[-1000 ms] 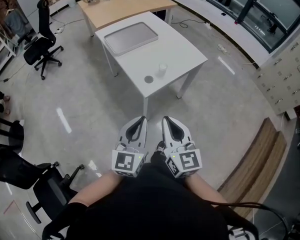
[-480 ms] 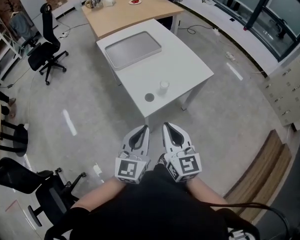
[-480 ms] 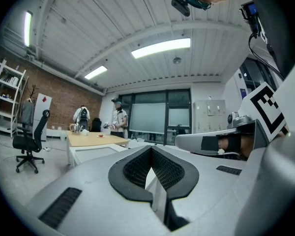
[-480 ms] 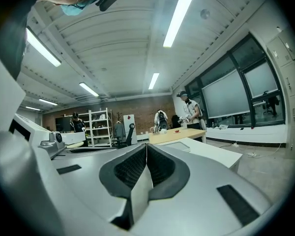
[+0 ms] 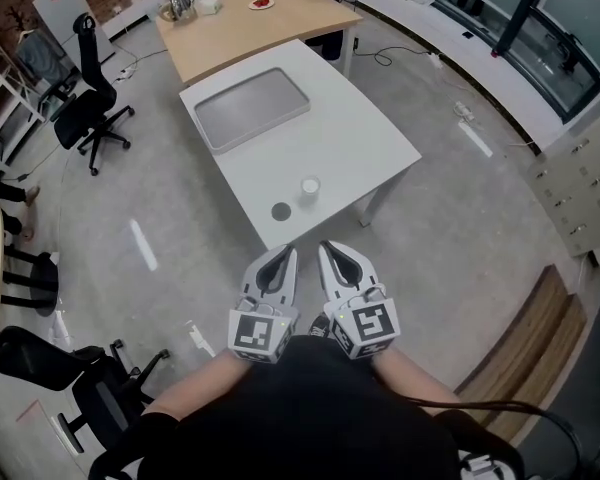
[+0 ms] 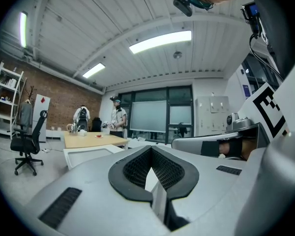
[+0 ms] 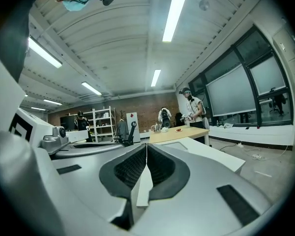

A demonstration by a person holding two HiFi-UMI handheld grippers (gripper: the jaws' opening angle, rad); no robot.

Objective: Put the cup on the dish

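Note:
In the head view a small clear cup [image 5: 309, 187] stands on the white table [image 5: 350, 128] near its front corner. A little left of the cup lies a small dark round dish [image 5: 280, 211]. Both grippers are held close to my body, short of the table. My left gripper [image 5: 284, 254] is shut with nothing in it, and my right gripper [image 5: 326, 249] beside it is shut and empty too. In the gripper views the left gripper [image 6: 150, 156] and the right gripper [image 7: 146, 147] show their jaws closed together, with the table top only partly seen past them.
A grey tray [image 5: 251, 107] lies on the far part of the white table. Behind it stands a wooden table [image 5: 250, 28] with small items. Black office chairs [image 5: 85, 83] stand at the left. People stand far off at the wooden table [image 6: 93, 139].
The table, cup and dish have come nearer and shifted a little left in the head view as I walk toward them. Both grippers stay shut and side by side.

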